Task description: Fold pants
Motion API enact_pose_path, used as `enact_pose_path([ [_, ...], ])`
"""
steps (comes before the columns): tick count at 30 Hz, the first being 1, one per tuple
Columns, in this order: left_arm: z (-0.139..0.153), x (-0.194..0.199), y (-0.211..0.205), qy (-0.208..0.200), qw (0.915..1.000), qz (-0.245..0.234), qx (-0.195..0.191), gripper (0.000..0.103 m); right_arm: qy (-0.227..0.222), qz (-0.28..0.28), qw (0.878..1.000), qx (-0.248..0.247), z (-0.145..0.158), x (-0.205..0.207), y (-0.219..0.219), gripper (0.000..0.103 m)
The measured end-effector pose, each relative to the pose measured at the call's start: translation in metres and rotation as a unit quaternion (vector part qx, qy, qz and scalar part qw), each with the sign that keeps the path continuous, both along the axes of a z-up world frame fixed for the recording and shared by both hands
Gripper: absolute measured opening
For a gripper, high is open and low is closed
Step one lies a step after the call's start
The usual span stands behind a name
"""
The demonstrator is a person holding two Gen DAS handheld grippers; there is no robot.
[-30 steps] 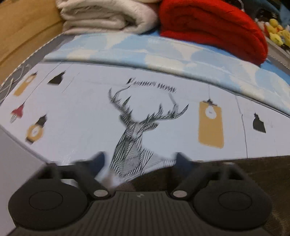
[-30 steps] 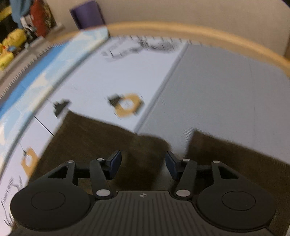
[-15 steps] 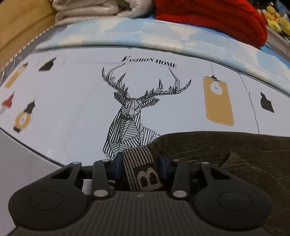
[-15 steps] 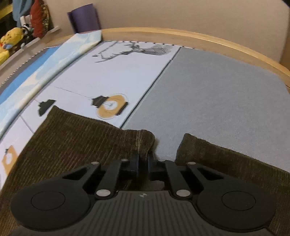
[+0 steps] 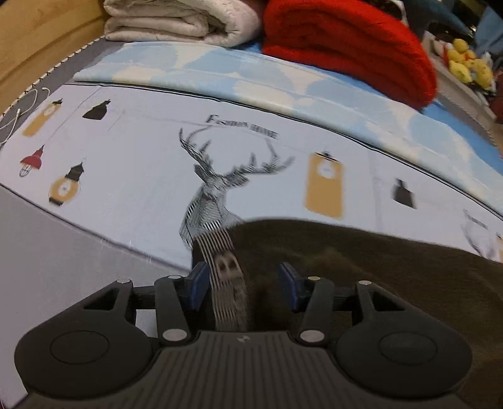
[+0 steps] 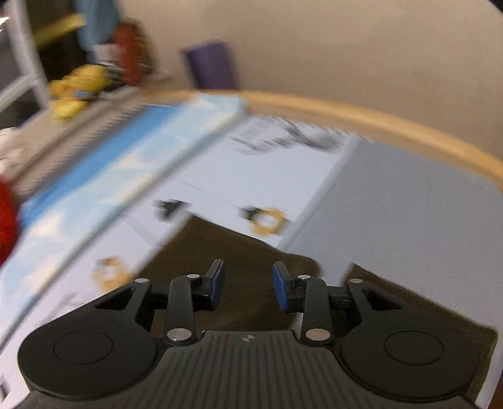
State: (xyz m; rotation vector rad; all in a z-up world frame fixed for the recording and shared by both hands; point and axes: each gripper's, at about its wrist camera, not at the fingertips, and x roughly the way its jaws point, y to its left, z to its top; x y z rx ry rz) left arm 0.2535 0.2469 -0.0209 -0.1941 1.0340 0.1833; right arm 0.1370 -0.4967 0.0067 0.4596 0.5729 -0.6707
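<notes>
Nearest in the left wrist view, the left gripper has its jaws parting, and the striped waistband of the pants runs up between them, close by the left pad but with a clear gap to the right one. Half a second ago that band was pinched tight between the pads; now it looks let go (or very nearly). The picture is smeared, so I cannot say whether the left pad is touching the band.

In the right wrist view the right gripper has also gone from a tight pinch on a trouser hem to jaws spreading apart, nothing between them but brown corduroy lying beneath. The view has tipped up toward the far wooden rail of the bed, where a moment ago it looked down on the cloth.

Beyond the grippers, the pants lie flat on the printed sheet: the waist end over the deer print near the sheet's front edge, the legs across the seam where the sheet meets the grey cover. Farther back, by the sheet's far edge, are a red blanket and a white quilt.

My reading: both grips were tried and dropped, so the first fold is not yet made and the pants need regrasping.
</notes>
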Motion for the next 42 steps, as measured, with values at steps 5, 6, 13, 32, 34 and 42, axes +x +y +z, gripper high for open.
enact_pose_path([
  [5,0.035,-0.061,-0.02,-0.016,0.9978,-0.063,0.014,0.08,-0.032,0.134,0.99,-0.036,0.051,-0.037,0.068,0.035],
  [6,0.035,-0.071,-0.023,-0.014,0.9973,-0.07,0.017,0.083,-0.038,0.15,0.987,-0.048,0.057,-0.046,0.081,0.035],
  [13,-0.056,-0.12,-0.02,0.146,0.9855,-0.079,0.035,0.081,-0.025,0.2,0.975,-0.095,0.039,-0.081,0.132,0.044],
  [32,-0.088,-0.143,-0.023,0.162,0.9605,-0.204,0.098,0.056,0.014,0.186,0.982,0.017,0.011,-0.072,0.124,0.043],
  [34,-0.086,-0.142,-0.026,0.17,0.9587,-0.203,0.104,0.056,0.013,0.185,0.982,0.017,0.011,-0.072,0.124,0.043],
  [42,-0.033,-0.137,-0.064,0.059,0.9639,-0.222,0.135,0.062,0.017,0.195,0.981,0.005,0.012,-0.072,0.124,0.044],
])
